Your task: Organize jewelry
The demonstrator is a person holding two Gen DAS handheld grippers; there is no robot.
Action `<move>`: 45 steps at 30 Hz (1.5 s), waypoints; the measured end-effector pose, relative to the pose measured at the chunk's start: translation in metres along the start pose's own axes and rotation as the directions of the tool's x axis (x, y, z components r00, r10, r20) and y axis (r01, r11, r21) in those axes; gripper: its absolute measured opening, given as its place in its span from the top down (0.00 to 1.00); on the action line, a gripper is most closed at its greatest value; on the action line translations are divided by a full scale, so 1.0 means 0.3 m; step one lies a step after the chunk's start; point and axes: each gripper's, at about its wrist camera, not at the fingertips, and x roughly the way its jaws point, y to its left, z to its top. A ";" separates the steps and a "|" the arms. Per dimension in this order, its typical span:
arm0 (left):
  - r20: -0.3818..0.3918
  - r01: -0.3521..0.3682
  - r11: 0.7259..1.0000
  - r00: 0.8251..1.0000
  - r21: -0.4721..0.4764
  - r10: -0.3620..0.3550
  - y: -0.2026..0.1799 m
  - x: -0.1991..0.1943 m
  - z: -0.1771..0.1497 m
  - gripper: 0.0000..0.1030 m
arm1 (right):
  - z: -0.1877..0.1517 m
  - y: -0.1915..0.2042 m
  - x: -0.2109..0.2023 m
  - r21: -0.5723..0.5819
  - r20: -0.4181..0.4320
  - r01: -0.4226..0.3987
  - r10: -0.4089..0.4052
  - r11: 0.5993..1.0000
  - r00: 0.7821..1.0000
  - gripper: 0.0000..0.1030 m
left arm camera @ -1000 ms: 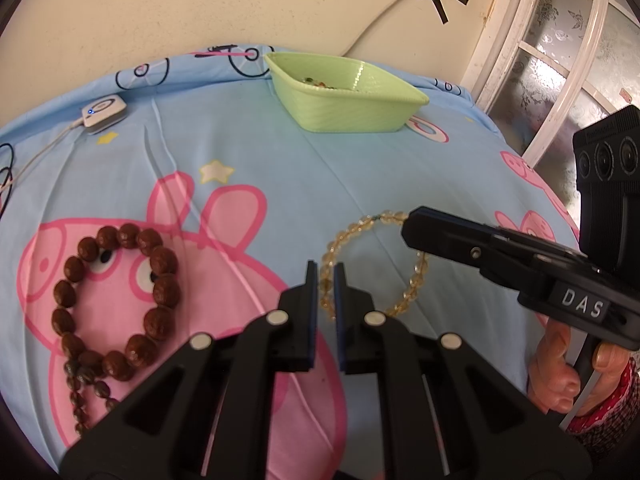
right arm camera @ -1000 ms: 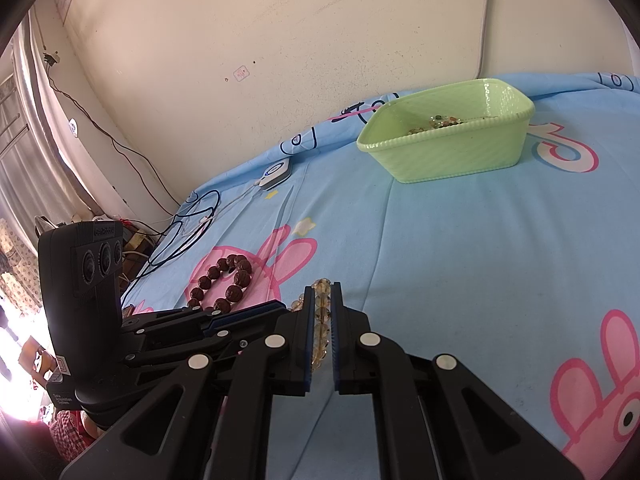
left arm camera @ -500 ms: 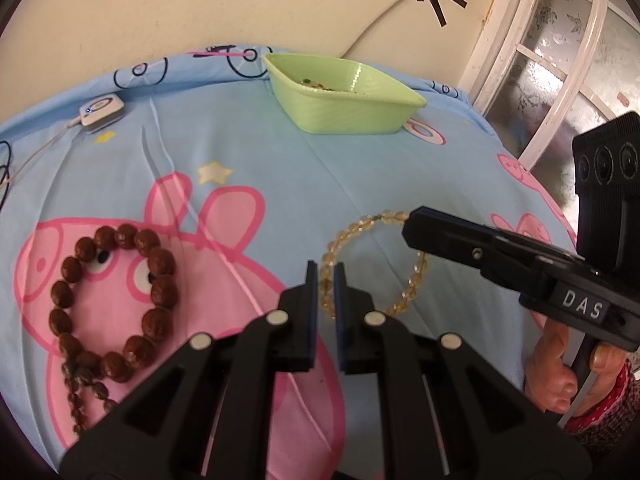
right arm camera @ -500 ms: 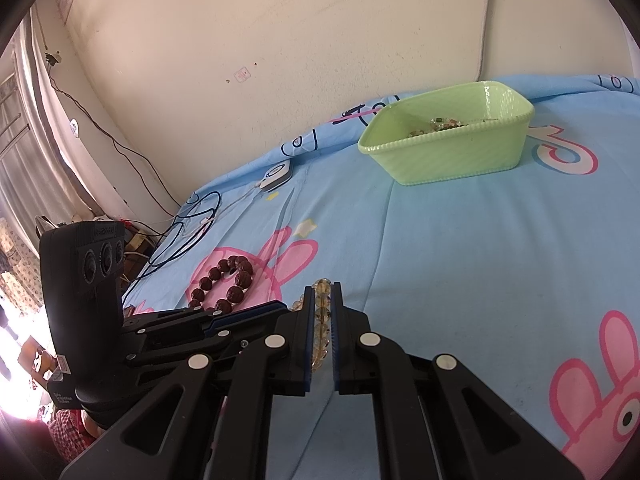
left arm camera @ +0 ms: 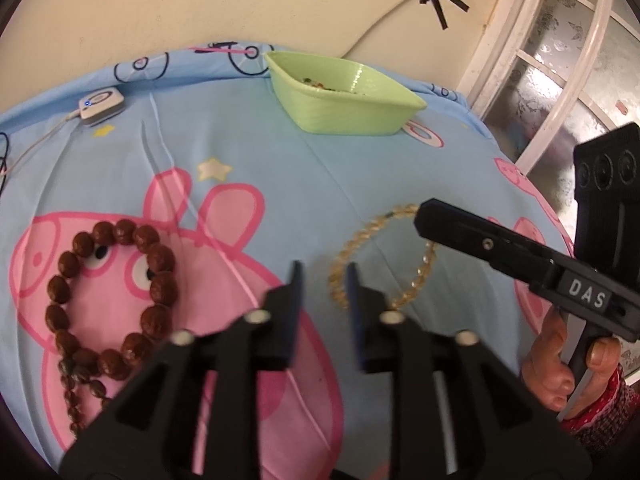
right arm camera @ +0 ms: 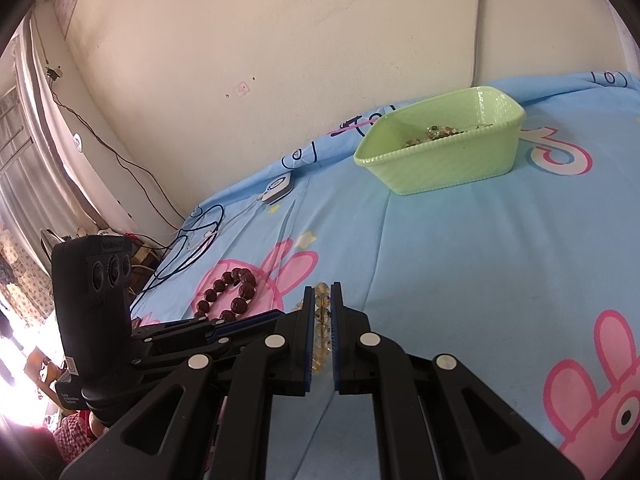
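At the far left of the blue cartoon-print sheet [left arm camera: 248, 152], a small white device [left arm camera: 100, 101] with a blue light lies near the wall, its cable trailing off the left edge; nearer, on the pink pig print, the dark brown bead bracelet [left arm camera: 116, 296] lies in a loop, with a strand of smaller dark beads running from it toward the near left edge; just right of it the left gripper [left arm camera: 322, 280] hangs over the sheet with its jaws parted to a moderate gap and nothing between them, its right finger touching or overlapping the near left arc of the amber bead bracelet [left arm camera: 360, 240], contact unclear; that bracelet lies mid-sheet as a ring, and on its right side the right gripper [right arm camera: 321, 312] is closed onto it, a short run of amber beads [right arm camera: 322, 316] pinched between the two pads; far beyond, against the wall, the light green tray [left arm camera: 340, 116] sits well apart from both bracelets, with a few small beaded pieces inside; at the right edge a white window frame [left arm camera: 560, 92] stands beyond the bed.
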 end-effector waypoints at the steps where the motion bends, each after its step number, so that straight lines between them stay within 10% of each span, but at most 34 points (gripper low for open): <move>1: 0.003 0.000 1.000 1.000 -0.003 0.000 0.002 -0.001 0.000 0.75 | 0.000 0.001 0.000 -0.002 0.001 -0.003 0.003 1.000 1.000 1.00; 14: -0.013 -0.021 0.995 1.000 0.097 0.022 -0.066 0.020 0.001 0.57 | -0.003 0.039 -0.017 -0.065 0.025 -0.108 0.110 0.992 0.994 1.00; 17: -0.033 0.004 0.998 0.999 0.066 -0.002 -0.044 0.032 0.005 0.92 | -0.005 0.064 -0.032 -0.094 0.038 -0.135 0.139 0.986 0.990 1.00; 32: -0.002 0.146 0.988 0.989 -0.046 -0.146 -0.001 -0.032 0.048 0.92 | 0.028 0.002 -0.044 0.016 0.046 -0.080 0.079 0.997 0.996 1.00; 45: 0.022 0.157 0.987 0.987 0.012 -0.158 -0.017 0.040 0.433 0.92 | 0.288 -0.031 -0.049 -0.032 0.103 -0.037 0.040 0.999 0.994 1.00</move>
